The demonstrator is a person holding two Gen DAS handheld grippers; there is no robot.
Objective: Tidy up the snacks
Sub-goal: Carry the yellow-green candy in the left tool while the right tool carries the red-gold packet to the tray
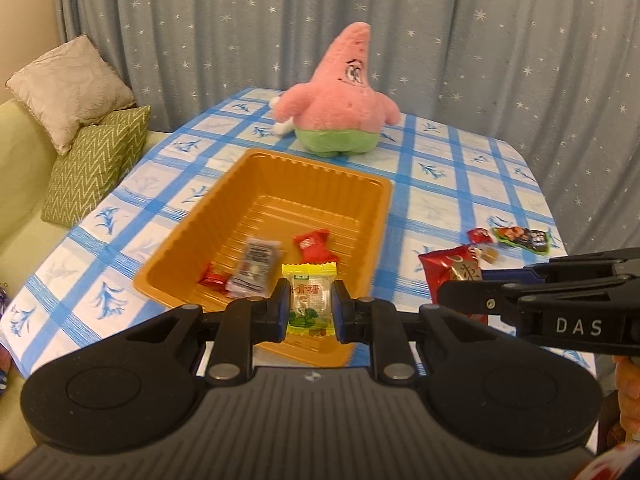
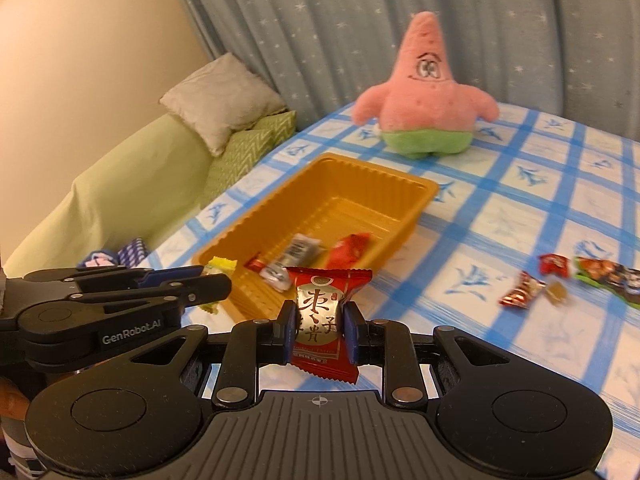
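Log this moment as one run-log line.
left tongs: shut on yellow candy | right tongs: shut on red snack packet | orange tray: three snacks inside

Right tool (image 2: 316, 330) pinches red packet (image 2: 326, 320) near, perhaps above, orange tray (image 2: 416, 208).

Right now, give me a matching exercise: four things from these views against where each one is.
Things:
1. yellow candy packet
2. red date snack packet
3. grey sachet
4. pink starfish plush

Places:
A. lying in the orange tray
B. standing on the tablecloth beyond the tray
C. between the left gripper fingers
D. between the right gripper fingers

Pairs: 1-C, 2-D, 3-A, 4-B
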